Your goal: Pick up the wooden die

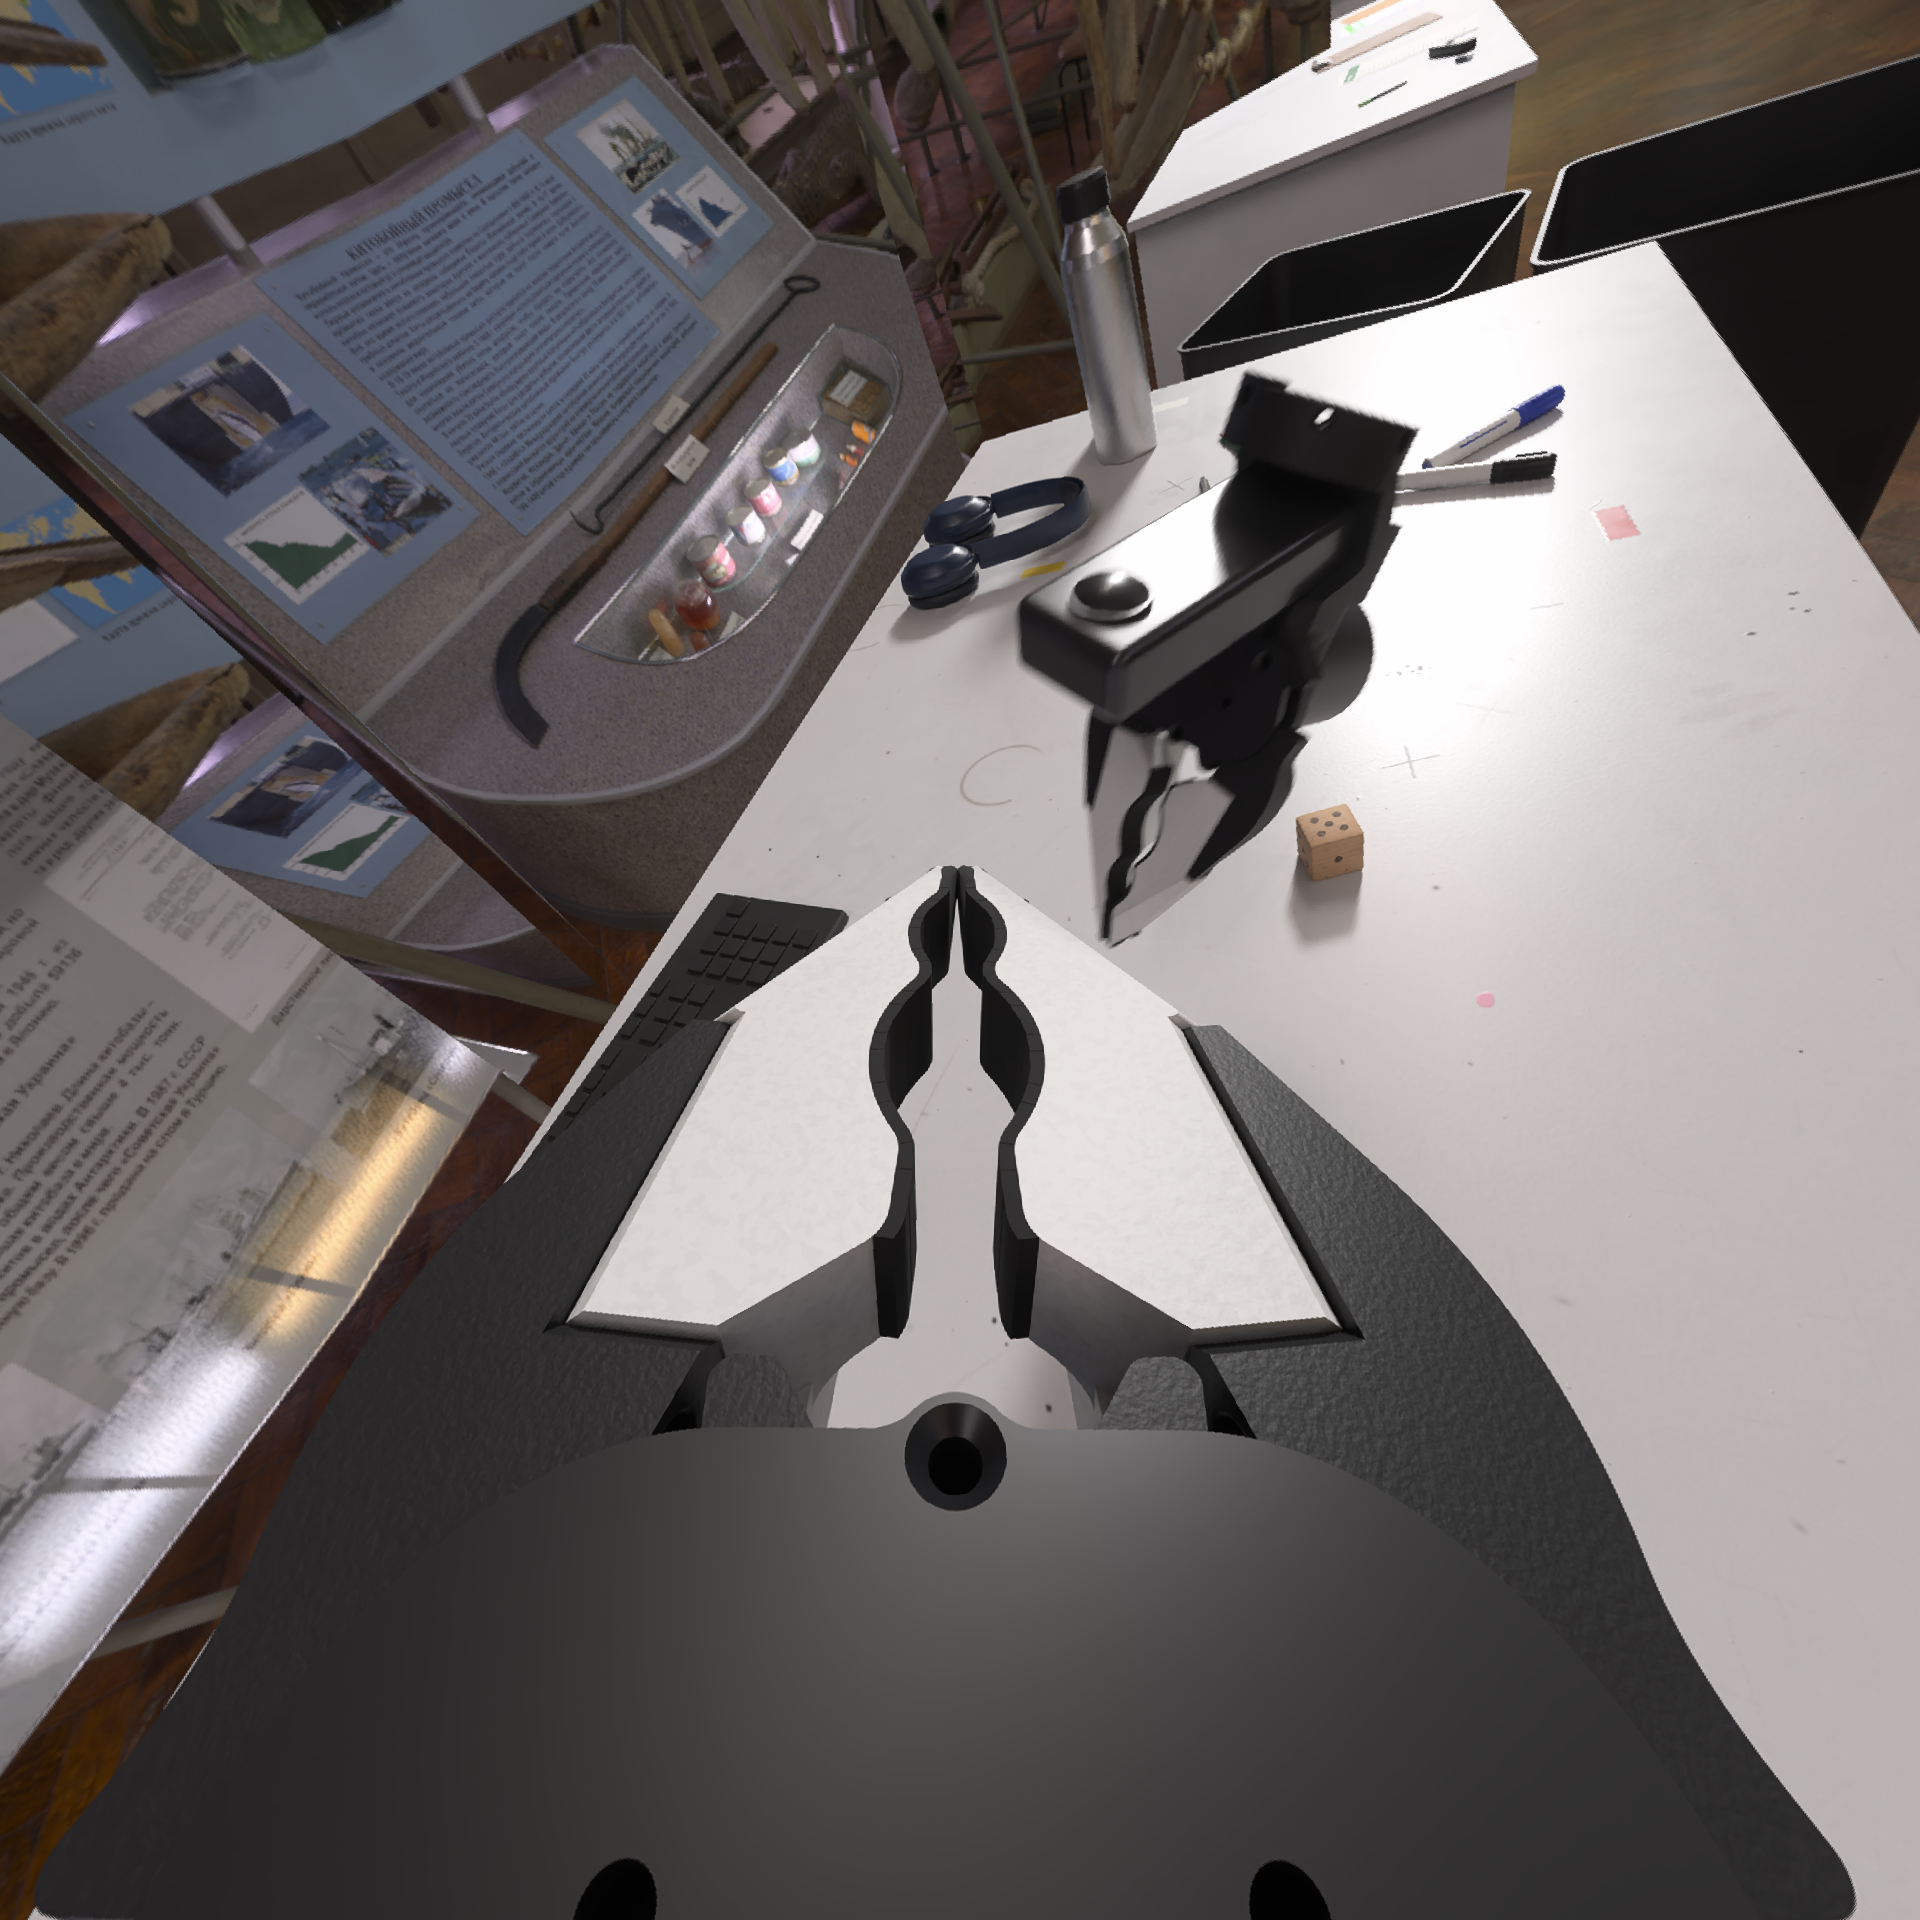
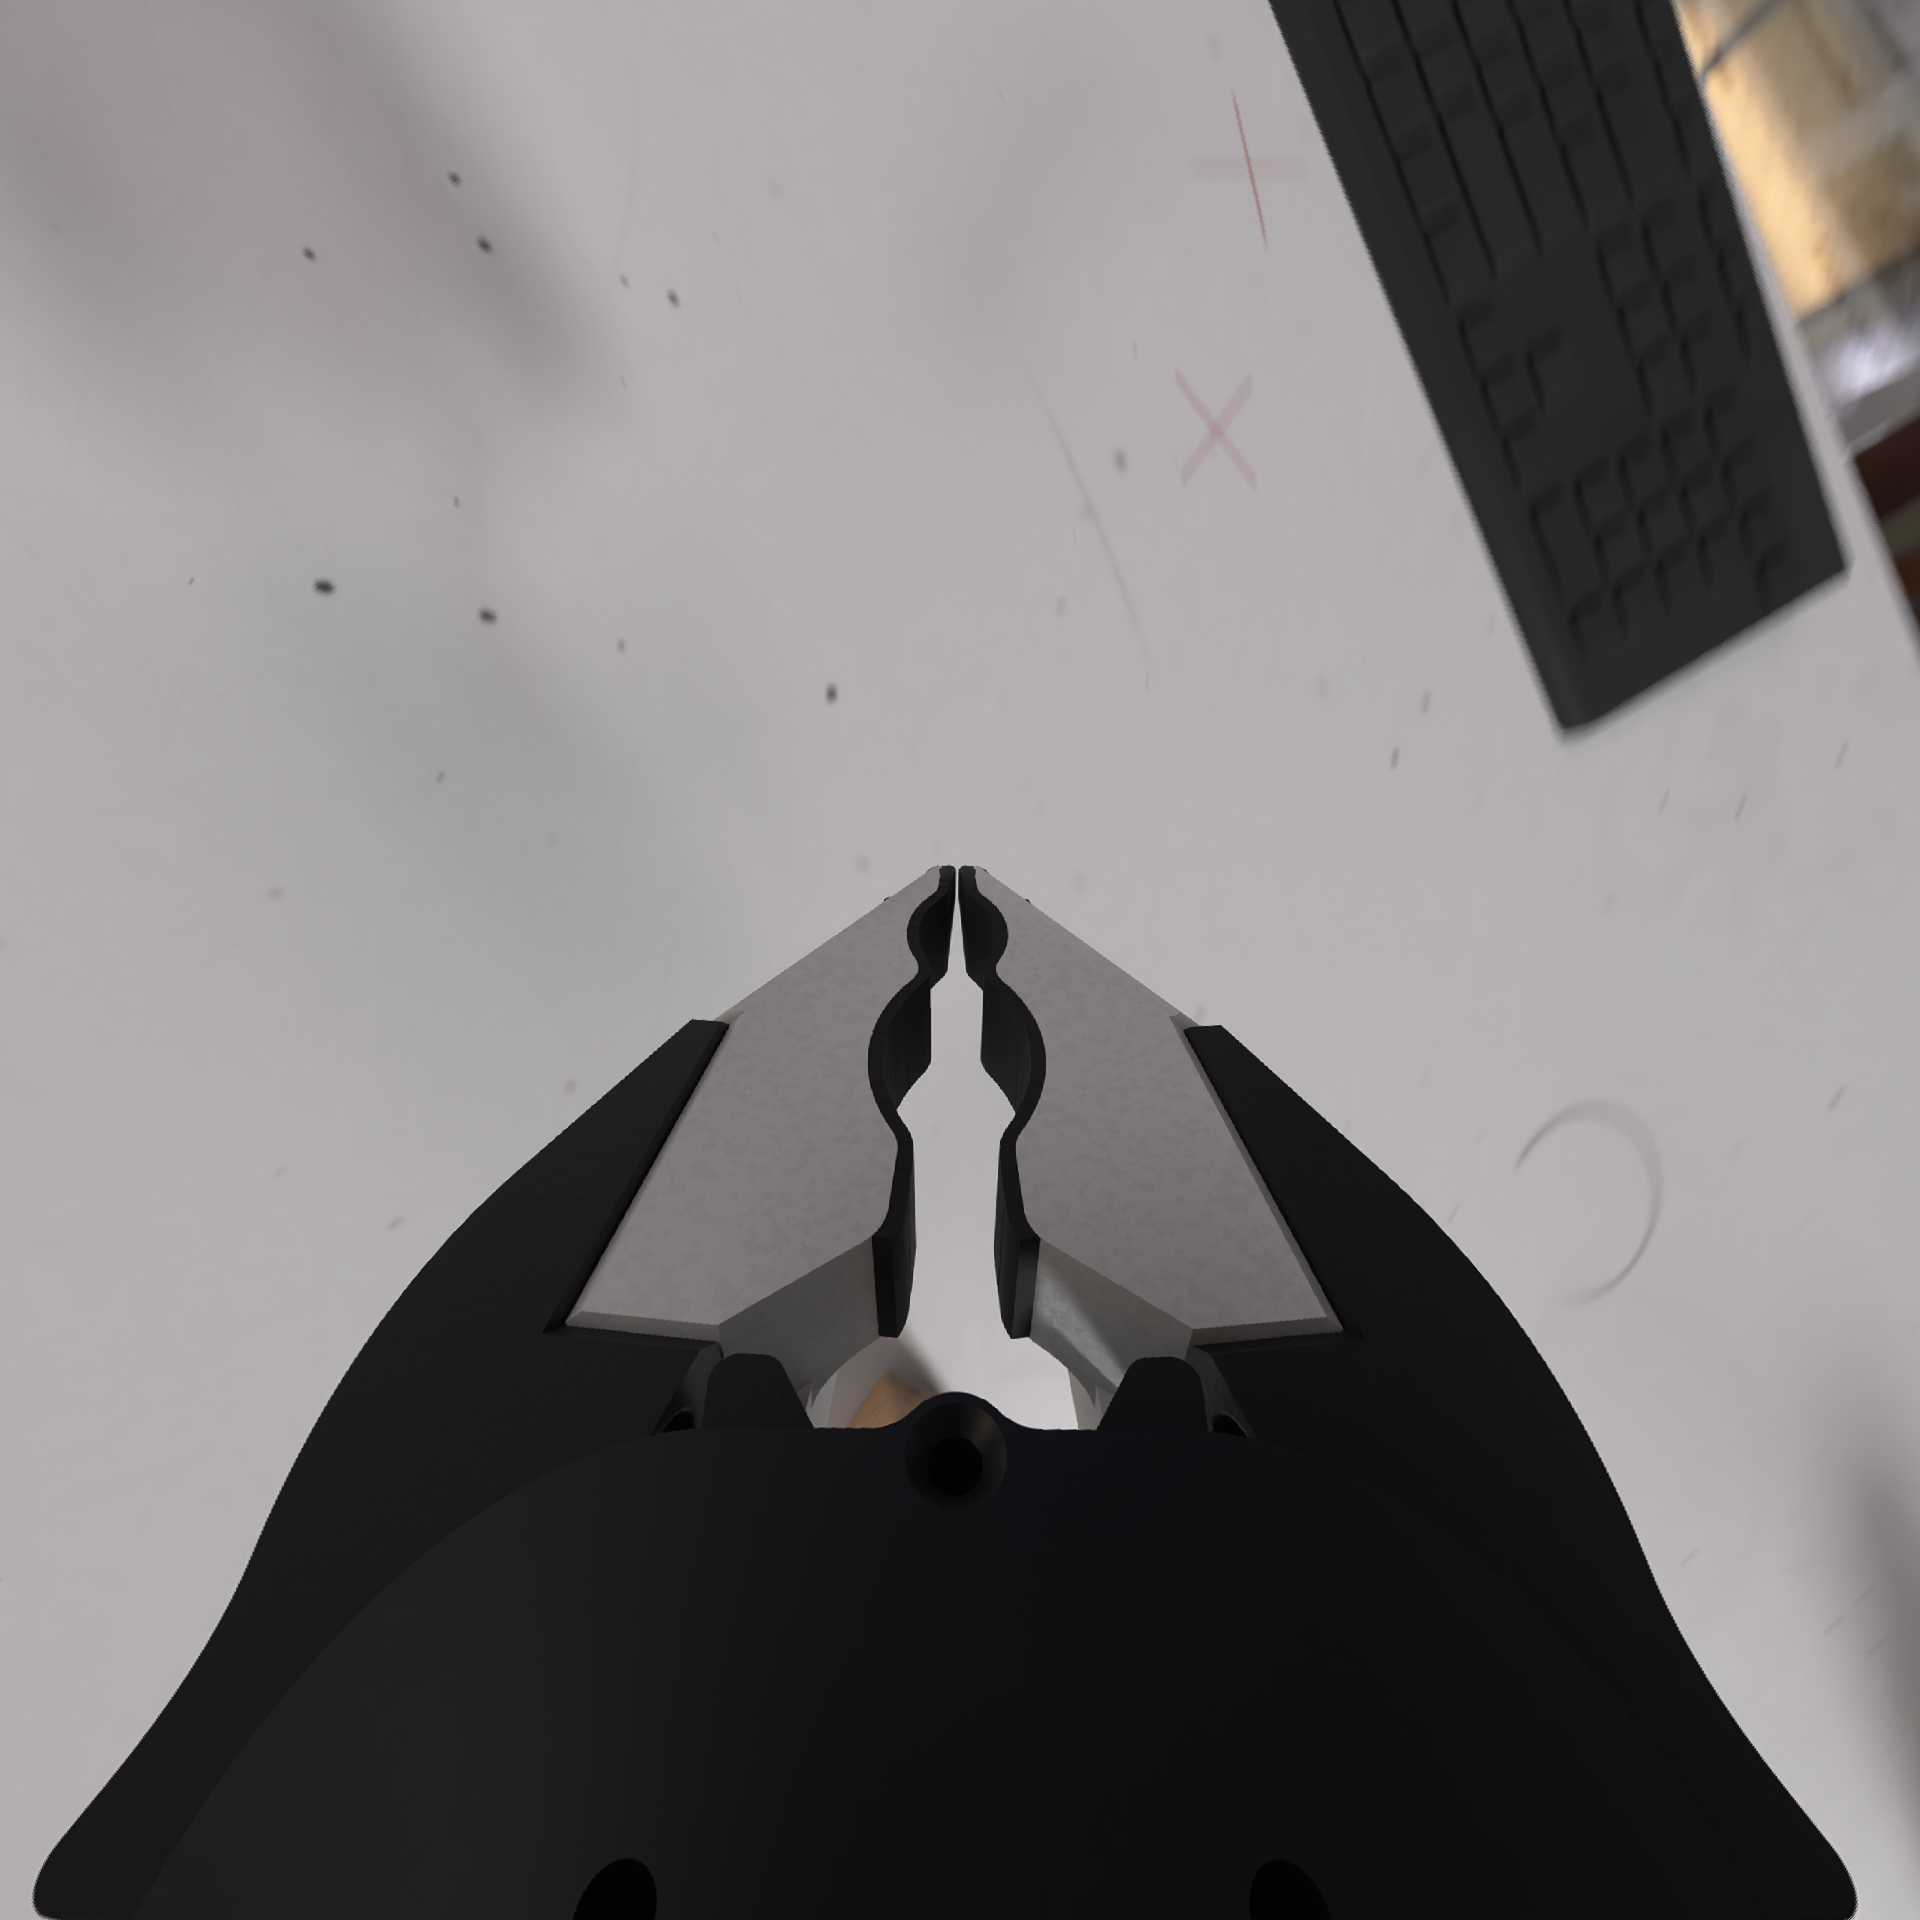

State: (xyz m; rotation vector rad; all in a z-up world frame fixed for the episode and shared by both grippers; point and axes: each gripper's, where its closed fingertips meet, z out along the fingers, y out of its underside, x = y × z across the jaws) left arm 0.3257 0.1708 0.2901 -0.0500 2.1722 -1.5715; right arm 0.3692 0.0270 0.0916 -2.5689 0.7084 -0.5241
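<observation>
Left wrist view shows our right gripper (image 1: 1127, 914), jaws closed and empty like the left gripper (image 1: 956, 878), beside the wooden die (image 1: 1329, 843) mid-table, so we judge nothing grasped yet.

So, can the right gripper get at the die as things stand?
Probably yes: the right gripper hangs just beside the die with bare table between, but its jaws are shut and must open first.

A long white tabletop (image 1: 1558, 1143), scuffed with faint pen marks, is catching bright light. Grey museum display panels with blue printed sheets (image 1: 468, 416) are leaning beside it. Two black rectangular bins (image 1: 1351, 301) are standing behind, and what may be a second white desk (image 1: 1299, 114) is showing farther back.
</observation>
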